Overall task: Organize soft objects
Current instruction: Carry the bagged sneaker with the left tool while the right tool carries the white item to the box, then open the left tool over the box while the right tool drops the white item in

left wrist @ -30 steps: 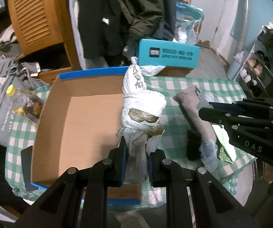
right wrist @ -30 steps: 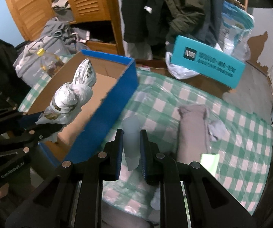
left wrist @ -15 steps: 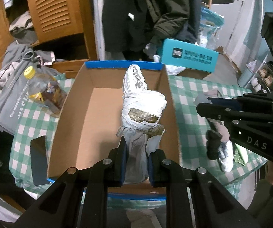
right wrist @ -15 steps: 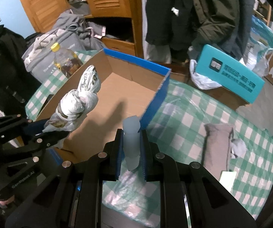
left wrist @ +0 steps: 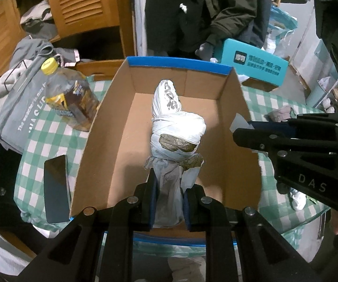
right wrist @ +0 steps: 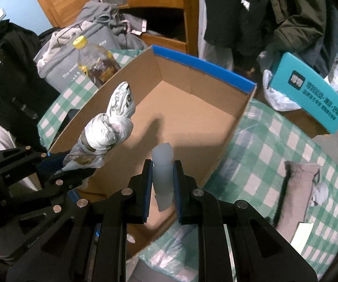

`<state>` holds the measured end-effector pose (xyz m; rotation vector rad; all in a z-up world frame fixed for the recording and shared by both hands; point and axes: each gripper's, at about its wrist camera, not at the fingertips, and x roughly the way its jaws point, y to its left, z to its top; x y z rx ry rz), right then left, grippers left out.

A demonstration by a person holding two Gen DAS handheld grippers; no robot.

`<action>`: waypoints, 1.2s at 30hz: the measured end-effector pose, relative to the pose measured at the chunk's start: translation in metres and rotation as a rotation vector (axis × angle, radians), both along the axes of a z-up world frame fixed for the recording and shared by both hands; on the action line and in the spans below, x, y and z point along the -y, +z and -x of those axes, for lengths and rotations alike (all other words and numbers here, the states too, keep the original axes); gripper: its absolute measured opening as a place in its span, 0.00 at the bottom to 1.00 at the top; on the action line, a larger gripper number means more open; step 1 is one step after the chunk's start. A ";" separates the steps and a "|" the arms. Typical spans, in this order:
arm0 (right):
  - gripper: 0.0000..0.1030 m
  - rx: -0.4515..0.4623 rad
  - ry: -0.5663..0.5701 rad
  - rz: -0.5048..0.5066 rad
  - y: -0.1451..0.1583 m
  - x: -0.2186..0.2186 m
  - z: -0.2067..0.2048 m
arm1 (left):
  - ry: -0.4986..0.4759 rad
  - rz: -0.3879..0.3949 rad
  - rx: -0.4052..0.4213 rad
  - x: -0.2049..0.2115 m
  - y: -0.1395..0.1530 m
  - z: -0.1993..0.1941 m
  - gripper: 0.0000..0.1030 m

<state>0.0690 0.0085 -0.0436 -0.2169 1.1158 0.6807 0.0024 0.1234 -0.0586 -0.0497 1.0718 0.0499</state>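
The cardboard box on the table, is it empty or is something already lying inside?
Empty. The cardboard box shows a bare floor; the white bundle hangs above it.

A green-checked table (left wrist: 51, 138) carries a cardboard box (left wrist: 98, 145), bottle (left wrist: 72, 98), phone (left wrist: 56, 188) — and grey roll (right wrist: 296, 192).

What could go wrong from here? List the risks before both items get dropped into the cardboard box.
1. The left gripper pinches only the loose tail of the knotted white bundle; it may slip out early.
2. The right gripper hangs near the cardboard box side wall, so its pale soft piece could land on the checked tablecloth.
3. The two grippers are close and might collide.
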 end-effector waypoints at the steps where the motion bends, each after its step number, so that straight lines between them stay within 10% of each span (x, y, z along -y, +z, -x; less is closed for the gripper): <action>1: 0.14 -0.007 0.002 0.001 -0.003 -0.002 -0.001 | 0.002 -0.002 -0.004 -0.001 -0.002 -0.001 0.18; 13: 0.22 -0.034 0.007 0.006 -0.012 -0.010 -0.004 | 0.023 -0.019 -0.047 -0.005 -0.014 -0.006 0.26; 23: 0.51 -0.018 -0.030 -0.013 -0.003 0.001 -0.003 | 0.029 -0.020 -0.035 -0.005 -0.010 -0.006 0.44; 36: 0.57 0.005 -0.090 -0.014 0.008 0.038 0.001 | -0.007 -0.026 -0.008 0.014 0.001 -0.006 0.57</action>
